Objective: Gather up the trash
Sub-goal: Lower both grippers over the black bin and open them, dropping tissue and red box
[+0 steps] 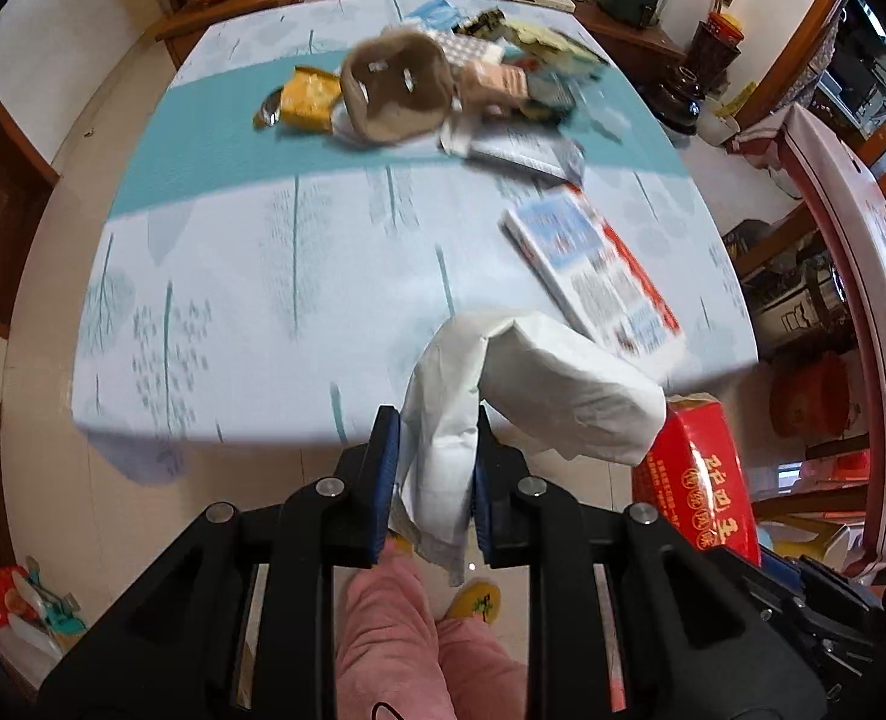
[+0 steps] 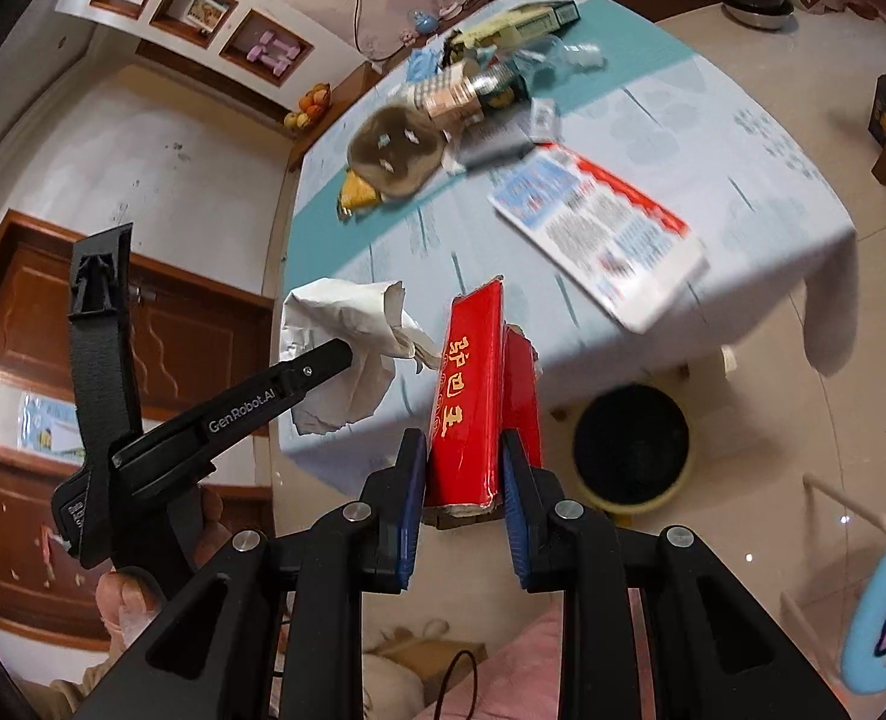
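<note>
We see left tongs (image 1: pixel 437 480) clamped on crumpled white paper (image 1: pixel 539 384), held in air off near edge of tabletop (image 1: pixel 251 300). Right tongs (image 2: pixel 464 498) pinch flattened red carton (image 2: pixel 473 396), also off tabletop edge, just beside paper. On tabletop: leaflet (image 1: pixel 599 276) near right edge, brown round piece (image 1: pixel 395 90) and wrapper heap (image 1: pixel 521 78) at far side. Black bin (image 2: pixel 629 444) on floor below.

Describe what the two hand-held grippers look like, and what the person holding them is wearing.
Both are matte black plastic with angular linkage arms and silver pivot pins. The left hand-held gripper and the right hand-held gripper have blue ribbed pads inside the fingers. Seen from the right wrist, the left one's side reads "GenRobot.AI" in white. The person wears fuzzy pink clothing and yellow slippers.
</note>
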The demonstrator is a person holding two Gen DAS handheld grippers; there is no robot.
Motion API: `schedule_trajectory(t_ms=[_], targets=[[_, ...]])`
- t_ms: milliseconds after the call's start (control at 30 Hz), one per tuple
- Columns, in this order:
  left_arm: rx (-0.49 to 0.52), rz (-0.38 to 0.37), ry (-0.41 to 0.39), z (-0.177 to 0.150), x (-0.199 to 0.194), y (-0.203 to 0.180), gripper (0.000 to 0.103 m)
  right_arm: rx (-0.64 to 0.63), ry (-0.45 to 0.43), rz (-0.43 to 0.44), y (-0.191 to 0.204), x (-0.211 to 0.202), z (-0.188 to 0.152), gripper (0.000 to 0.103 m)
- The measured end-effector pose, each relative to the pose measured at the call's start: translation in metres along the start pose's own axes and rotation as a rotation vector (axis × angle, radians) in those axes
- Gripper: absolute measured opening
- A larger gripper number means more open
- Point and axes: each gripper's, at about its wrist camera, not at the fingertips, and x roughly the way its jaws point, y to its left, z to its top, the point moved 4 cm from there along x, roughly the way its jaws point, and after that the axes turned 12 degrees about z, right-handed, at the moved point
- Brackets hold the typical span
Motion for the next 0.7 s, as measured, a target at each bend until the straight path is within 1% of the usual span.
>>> schedule_trajectory(t_ms=[200, 400, 533, 700], targets=[[0.019, 0.004, 0.046, -0.06, 0.004, -0.024, 0.019, 0.019, 0.048, -0.022, -0.034, -0.013, -0.048, 0.023], [0.072, 0.009, 0.068, -0.103, 0.022, -0.046, 0.019, 0.074, 0.079, -0.051, -0.082, -0.012, -0.082, 0.023], [0.094, 0.017, 0.083, -0.124, 0.048, -0.058, 0.019, 0.103, 0.092, -0.079, -0.113, -0.003, -0.101, 0.023], [0.116, 0.03, 0.106, -0.146, 0.097, -0.073, 0.019, 0.149, 0.097, -0.124, -0.157, 0.016, -0.115, 0.023]])
